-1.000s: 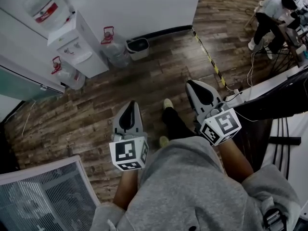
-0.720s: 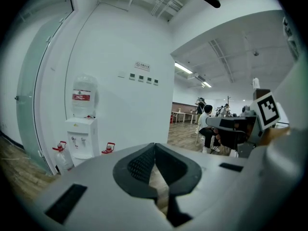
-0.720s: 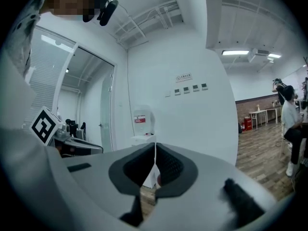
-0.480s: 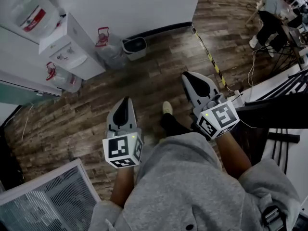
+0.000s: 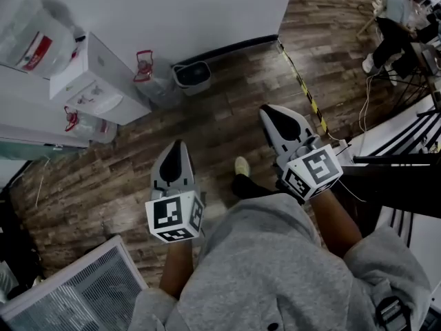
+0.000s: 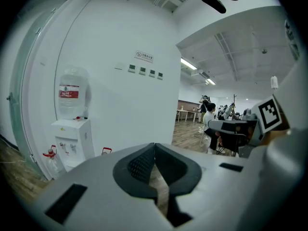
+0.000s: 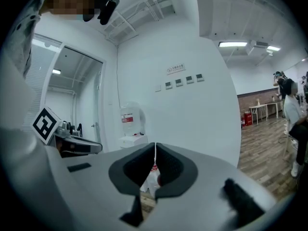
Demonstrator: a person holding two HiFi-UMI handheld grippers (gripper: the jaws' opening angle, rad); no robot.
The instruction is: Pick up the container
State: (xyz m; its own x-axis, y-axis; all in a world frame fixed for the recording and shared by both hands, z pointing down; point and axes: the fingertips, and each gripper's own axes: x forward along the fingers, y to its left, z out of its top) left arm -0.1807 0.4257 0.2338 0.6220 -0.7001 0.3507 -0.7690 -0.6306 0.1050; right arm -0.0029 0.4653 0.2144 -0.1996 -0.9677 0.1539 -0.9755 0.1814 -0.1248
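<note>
Head view, looking steeply down at a wood-plank floor.

- Left tool: held out over the floor, marker cube at its rear. In the left gripper view the tool is clenched, its pads meeting edge to edge with nothing in them.
- Right tool: held out alongside and well apart from the left one, its cube tilted. In the right gripper view the tool is likewise clenched and empty. Only a far-off jug shows through the slit below the tips.
- Both tools are in mid-air and touch nothing.
- Candidate containers, all on the floor along the white wall and well ahead of both tools:
  - 1 dark bin against the skirting.
  - 1 water jug with a red handle, just left of the bin.
  - A 2nd jug on the far side of the dispenser.
- Which of these is the container meant I cannot tell.
- White water dispenser stands between the 2 jugs, with a bottle on top.
- Yellow-and-black tape runs across the floor from the wall corner.
- Seated person at top right.
- White grille panel at lower left.
</note>
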